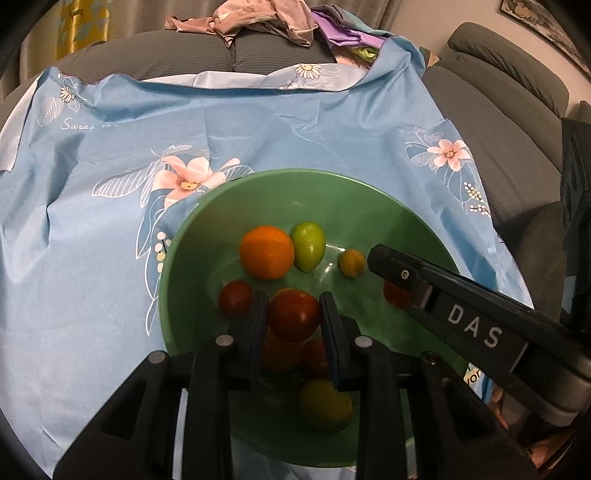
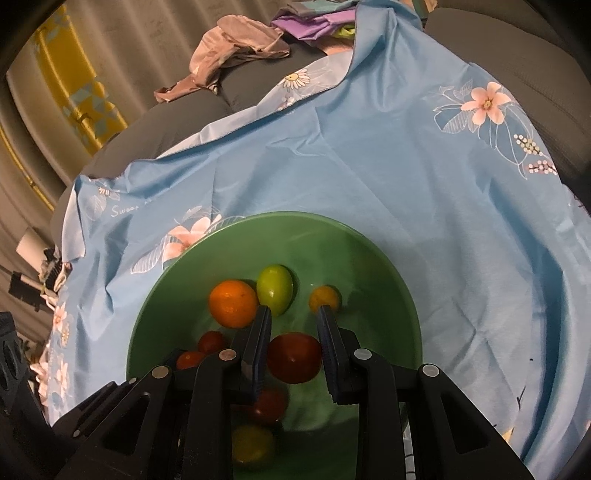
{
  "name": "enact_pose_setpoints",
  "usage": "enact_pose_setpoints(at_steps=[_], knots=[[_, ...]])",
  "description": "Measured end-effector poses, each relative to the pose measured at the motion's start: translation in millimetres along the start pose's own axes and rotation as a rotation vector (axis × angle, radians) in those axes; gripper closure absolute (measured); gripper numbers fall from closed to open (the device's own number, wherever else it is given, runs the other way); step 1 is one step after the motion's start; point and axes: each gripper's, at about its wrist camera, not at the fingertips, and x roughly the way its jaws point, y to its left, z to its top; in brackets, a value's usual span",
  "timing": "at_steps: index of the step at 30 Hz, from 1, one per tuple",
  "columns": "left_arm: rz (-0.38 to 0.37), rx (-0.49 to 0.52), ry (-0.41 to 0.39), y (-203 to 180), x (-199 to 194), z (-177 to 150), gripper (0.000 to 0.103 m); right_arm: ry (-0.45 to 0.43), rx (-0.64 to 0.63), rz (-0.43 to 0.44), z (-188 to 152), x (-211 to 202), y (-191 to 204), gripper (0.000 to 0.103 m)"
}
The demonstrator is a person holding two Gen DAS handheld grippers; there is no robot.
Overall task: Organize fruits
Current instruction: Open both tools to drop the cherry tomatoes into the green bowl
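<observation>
A green bowl (image 1: 369, 199) (image 2: 369, 243) sits on a blue flowered cloth and holds several fruits: an orange (image 1: 266, 252) (image 2: 232, 302), a green fruit (image 1: 308, 245) (image 2: 275, 288), a small yellow-orange fruit (image 1: 352, 263) (image 2: 324, 297), red tomatoes and a yellow fruit (image 1: 325, 406) (image 2: 253, 445). My left gripper (image 1: 293, 306) holds a red tomato (image 1: 293, 314) between its fingers above the bowl. My right gripper (image 2: 293, 317) (image 1: 391, 266) is over the bowl with another red tomato (image 2: 294, 357) between its fingers.
The blue cloth (image 1: 110, 221) (image 2: 406, 166) covers a grey sofa (image 1: 517, 129). A pile of clothes (image 1: 258, 18) (image 2: 236, 51) lies at the back. Small objects (image 2: 40, 273) stand at the left edge in the right wrist view.
</observation>
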Motion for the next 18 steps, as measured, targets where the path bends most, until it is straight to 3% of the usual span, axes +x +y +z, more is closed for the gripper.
enact_pose_setpoints(at_steps=[10,12,14,18], knots=[[0.001,-0.006,-0.005,-1.3,1.0,-0.1,0.074,0.002,-0.001,-0.006,-0.2,0.0,0.2,0.075],[-0.009,-0.013,-0.016,-0.3,-1.4,0.7,0.054,0.002,0.000,-0.009,0.2,0.2,0.2,0.075],[-0.031,-0.014,-0.028,-0.8,-4.9,1.2,0.045,0.000,-0.001,-0.010,0.4,0.3,0.0,0.075],[-0.014,-0.019,-0.038,-0.5,-12.2,1.4,0.040,-0.003,0.006,-0.001,0.0,0.4,-1.6,0.070]])
